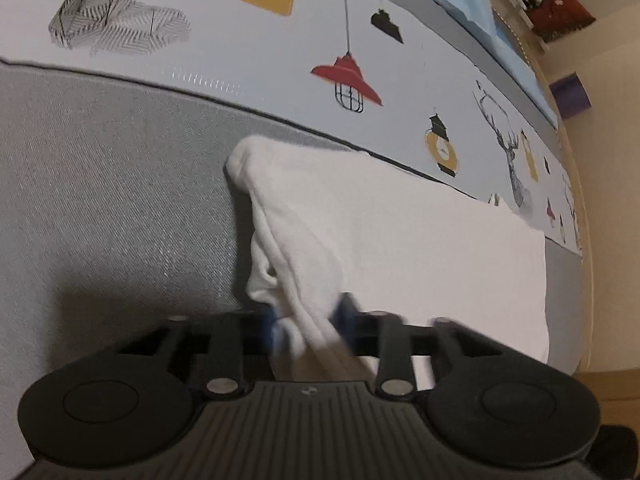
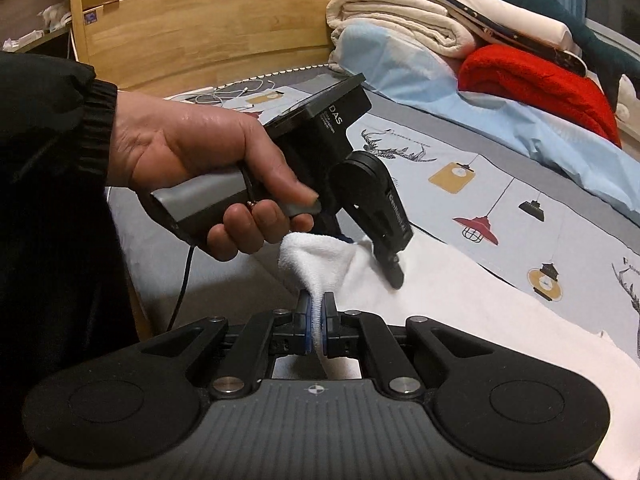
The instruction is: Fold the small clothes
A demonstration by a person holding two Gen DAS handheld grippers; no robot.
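A small white garment (image 1: 400, 240) lies spread on the bed, its near edge lifted. My left gripper (image 1: 310, 326) is shut on a bunched fold of the white garment, blurred by motion. In the right wrist view my right gripper (image 2: 318, 328) is shut on another corner of the white garment (image 2: 460, 320). The left gripper (image 2: 390, 268), held in a hand, shows just beyond it, pinching the cloth close by.
The bed has a grey sheet (image 1: 120, 180) and a pale cover printed with lamps and deer (image 1: 360, 60). A wooden headboard (image 2: 200, 20) stands behind. Folded blankets (image 2: 420, 20), a red blanket (image 2: 532, 80) and a blue pillow (image 2: 460, 92) lie at the far right.
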